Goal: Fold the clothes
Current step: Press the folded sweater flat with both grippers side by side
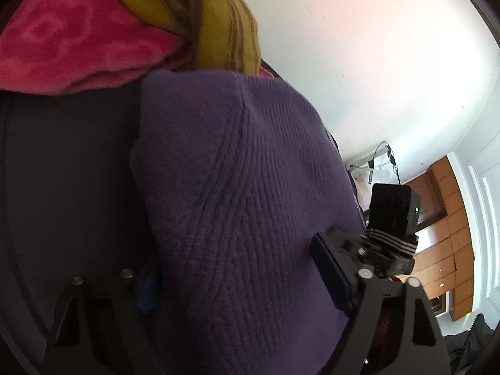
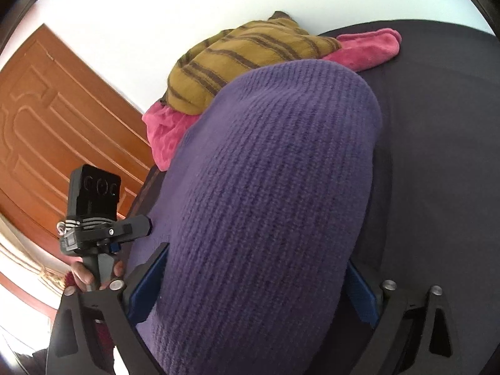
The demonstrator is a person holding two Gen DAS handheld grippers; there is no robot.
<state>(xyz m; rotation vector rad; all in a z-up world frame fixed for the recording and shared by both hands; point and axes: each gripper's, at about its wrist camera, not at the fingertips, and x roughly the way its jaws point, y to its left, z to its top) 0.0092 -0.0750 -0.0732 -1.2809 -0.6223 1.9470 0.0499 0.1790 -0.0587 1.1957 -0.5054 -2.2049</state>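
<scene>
A folded purple knit sweater [image 1: 237,172] [image 2: 275,172] lies bundled on a dark cloth surface [image 2: 437,125]. It fills the gap between the jaws of both grippers. My left gripper [image 1: 237,265] has its blue pads pressed against the bundle's sides, so it is shut on the sweater. My right gripper [image 2: 256,259] clamps the same bundle from the opposite end, with a pad touching each flank. The right gripper's camera block [image 1: 390,212] shows past the sweater in the left wrist view. In the right wrist view, the left gripper's camera block [image 2: 93,200] sits above a hand [image 2: 84,275].
A mustard striped garment [image 2: 243,59] [image 1: 218,15] lies on top of a pink fleece piece [image 2: 368,47] [image 1: 72,40] beyond the sweater, against a white wall. A wooden door [image 2: 47,125] stands to one side. Wooden drawers [image 1: 447,234] stand on the other side.
</scene>
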